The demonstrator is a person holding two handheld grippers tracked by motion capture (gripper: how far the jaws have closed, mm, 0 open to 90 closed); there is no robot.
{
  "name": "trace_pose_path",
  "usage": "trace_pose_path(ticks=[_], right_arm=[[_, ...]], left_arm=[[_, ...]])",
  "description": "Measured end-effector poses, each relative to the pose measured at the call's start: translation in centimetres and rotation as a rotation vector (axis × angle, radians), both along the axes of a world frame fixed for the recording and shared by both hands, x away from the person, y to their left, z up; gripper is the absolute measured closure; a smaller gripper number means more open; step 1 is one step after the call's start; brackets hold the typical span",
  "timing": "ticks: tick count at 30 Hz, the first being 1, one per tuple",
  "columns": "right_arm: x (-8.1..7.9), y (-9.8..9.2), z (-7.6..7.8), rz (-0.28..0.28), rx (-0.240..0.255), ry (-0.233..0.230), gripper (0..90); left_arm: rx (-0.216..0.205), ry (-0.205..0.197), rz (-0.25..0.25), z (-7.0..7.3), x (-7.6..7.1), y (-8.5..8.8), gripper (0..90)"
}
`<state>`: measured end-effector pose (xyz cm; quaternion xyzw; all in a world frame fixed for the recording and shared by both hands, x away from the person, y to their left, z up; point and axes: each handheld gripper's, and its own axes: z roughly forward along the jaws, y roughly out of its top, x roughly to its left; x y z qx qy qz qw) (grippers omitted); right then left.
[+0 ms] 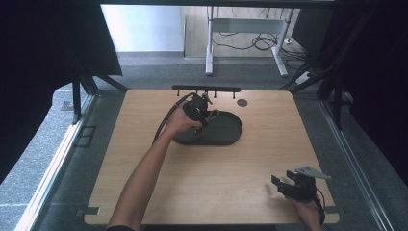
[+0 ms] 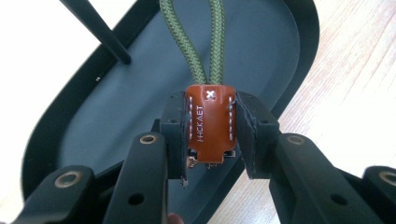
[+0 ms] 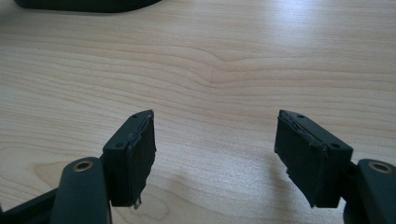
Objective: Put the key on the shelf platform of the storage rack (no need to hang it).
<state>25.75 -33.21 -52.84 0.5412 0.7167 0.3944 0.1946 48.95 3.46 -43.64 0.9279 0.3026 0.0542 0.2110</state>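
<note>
Left tongs (image 2: 210, 140) clamp the brown leather tag (image 2: 210, 123) over the dark tray (image 2: 56, 135) — looks mid-transfer. Right tongs (image 3: 217, 158) wide, idle on bench (image 3: 224, 70). Next: I'd lower, then release.

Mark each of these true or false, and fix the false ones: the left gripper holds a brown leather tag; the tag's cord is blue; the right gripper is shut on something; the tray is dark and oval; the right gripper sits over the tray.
1. The left gripper holds a brown leather tag. True.
2. The tag's cord is blue. False: it is a green braided loop.
3. The right gripper is shut on something. False: its jaws stand apart with nothing between them.
4. The tray is dark and oval. True.
5. The right gripper sits over the tray. False: it is over bare wooden table, near the front right corner.
</note>
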Motion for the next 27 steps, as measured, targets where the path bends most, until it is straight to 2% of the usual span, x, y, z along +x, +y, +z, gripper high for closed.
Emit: trace_pose_path(ticks=[7, 11, 16, 24, 27], right_arm=[[0.0, 0.0, 0.0, -0.001, 0.000, 0.001, 29.3], [0.0, 0.0, 0.0, 0.000, 0.000, 0.001, 29.3], [0.0, 0.0, 0.0, 0.002, -0.002, 0.000, 29.3], [0.0, 0.1, 0.1, 0.003, -0.003, -0.002, 29.3], [0.0, 0.1, 0.1, 0.002, -0.001, -0.003, 29.3]], left_arm=[[0.001, 0.009, 0.003, -0.2, -0.1, 0.2, 65.9], [-0.029, 0.015, 0.010, -0.1, -0.1, 0.4, 64.8], [-0.036, -0.002, 0.000, 0.5, -0.4, 0.7, 61.8], [-0.093, -0.028, 0.001, 2.1, -1.5, 2.0, 58.6], [-0.127, -0.043, 0.004, 2.8, -2.3, 2.8, 58.6]])
